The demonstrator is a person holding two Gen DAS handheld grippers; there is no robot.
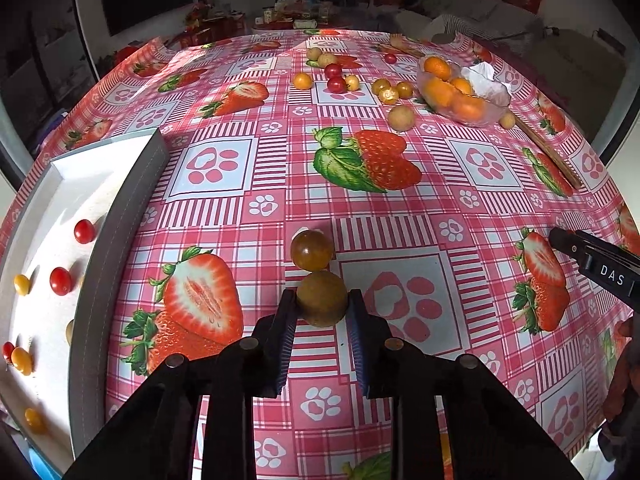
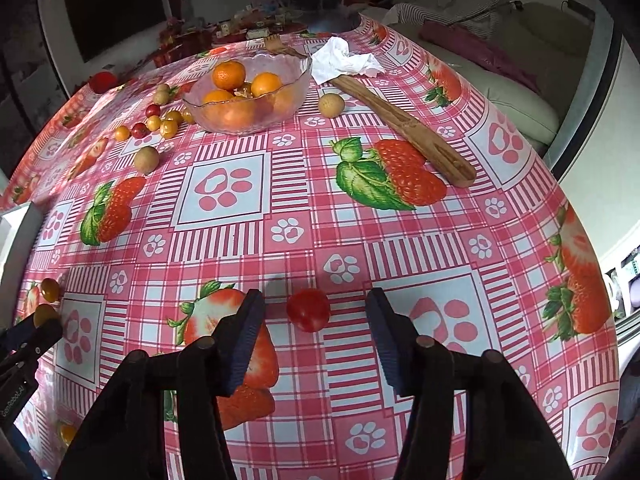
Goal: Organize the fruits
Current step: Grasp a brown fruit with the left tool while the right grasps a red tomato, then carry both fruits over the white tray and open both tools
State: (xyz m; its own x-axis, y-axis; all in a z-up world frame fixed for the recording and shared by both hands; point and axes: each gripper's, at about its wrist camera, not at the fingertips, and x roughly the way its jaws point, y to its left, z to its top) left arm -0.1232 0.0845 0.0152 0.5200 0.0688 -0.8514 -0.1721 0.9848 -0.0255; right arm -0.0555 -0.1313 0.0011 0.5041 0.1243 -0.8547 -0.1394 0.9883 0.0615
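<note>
My left gripper (image 1: 322, 304) is shut on a brown longan (image 1: 322, 298) just above the strawberry tablecloth. A yellow-brown cherry tomato (image 1: 311, 249) lies just beyond it. My right gripper (image 2: 316, 312) is open, its jaws on either side of a red cherry tomato (image 2: 308, 309) on the cloth without touching it. A white tray (image 1: 64, 208) at the left holds several red and yellow cherry tomatoes. A glass bowl (image 2: 288, 92) holds oranges (image 2: 228, 75). Loose longans and cherry tomatoes (image 1: 336, 85) lie at the far side.
A wooden fork (image 2: 404, 124) lies right of the bowl, beside a crumpled white tissue (image 2: 340, 60). The right gripper's finger shows at the right edge of the left wrist view (image 1: 592, 260). The table drops off toward a sofa at the right.
</note>
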